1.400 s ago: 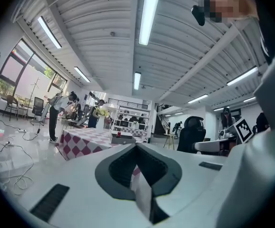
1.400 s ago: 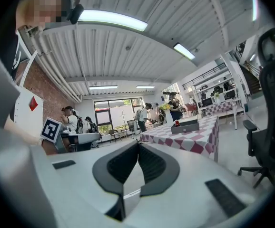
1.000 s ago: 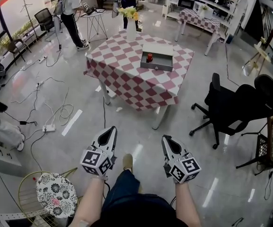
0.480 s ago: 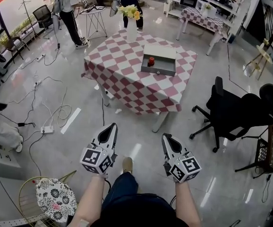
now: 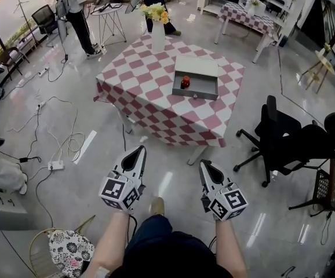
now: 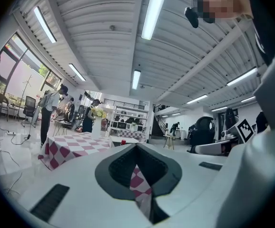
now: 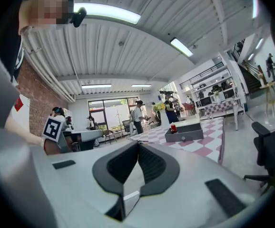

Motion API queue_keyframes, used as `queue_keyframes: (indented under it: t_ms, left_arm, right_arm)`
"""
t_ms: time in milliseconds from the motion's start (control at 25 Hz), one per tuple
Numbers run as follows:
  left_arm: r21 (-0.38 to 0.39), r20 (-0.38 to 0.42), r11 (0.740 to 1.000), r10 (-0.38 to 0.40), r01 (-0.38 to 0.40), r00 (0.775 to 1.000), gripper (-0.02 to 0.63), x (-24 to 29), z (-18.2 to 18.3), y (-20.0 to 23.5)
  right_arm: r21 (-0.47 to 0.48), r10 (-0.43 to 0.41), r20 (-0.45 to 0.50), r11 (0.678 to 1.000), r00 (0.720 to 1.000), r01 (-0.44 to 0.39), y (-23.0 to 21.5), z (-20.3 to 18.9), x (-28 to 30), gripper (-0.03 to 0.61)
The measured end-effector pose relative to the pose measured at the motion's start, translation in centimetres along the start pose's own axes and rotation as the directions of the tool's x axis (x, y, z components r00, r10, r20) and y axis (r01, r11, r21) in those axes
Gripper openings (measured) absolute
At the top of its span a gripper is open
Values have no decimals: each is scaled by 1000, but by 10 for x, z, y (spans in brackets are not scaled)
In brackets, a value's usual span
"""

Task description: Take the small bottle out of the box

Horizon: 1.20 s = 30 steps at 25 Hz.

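Since the earlier frames, the left tongs and right tongs had advanced, and the checkered counter sat nearer in the head view. Cables trailed over the glossy floor, and a black chair stood to the right. On the counter, a grey box held the small red bottle, with a white vase at the far edge. Both tongs were pinched together, empty, well short of the counter.

Small red bottle upright inside open grey box, left part.
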<state>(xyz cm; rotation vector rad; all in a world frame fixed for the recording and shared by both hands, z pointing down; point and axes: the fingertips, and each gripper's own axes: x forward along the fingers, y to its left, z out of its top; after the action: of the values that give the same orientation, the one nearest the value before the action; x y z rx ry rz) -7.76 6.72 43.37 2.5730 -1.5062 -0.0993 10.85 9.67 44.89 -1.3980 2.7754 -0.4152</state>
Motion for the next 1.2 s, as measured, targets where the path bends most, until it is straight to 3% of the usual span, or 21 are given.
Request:
queue_keyframes:
  t_ms: [600,1200]
  left_arm:
    - [8,-2,999,-53,53,999,3,79,11,86]
    - [-13,-18,997,-82,81,997,3,115,0,106]
  right_arm:
    - [-12,-47,8,999,999,48,-27,15,112,5]
    - [-1,-71,5,997,997,71,-53,17,147,5]
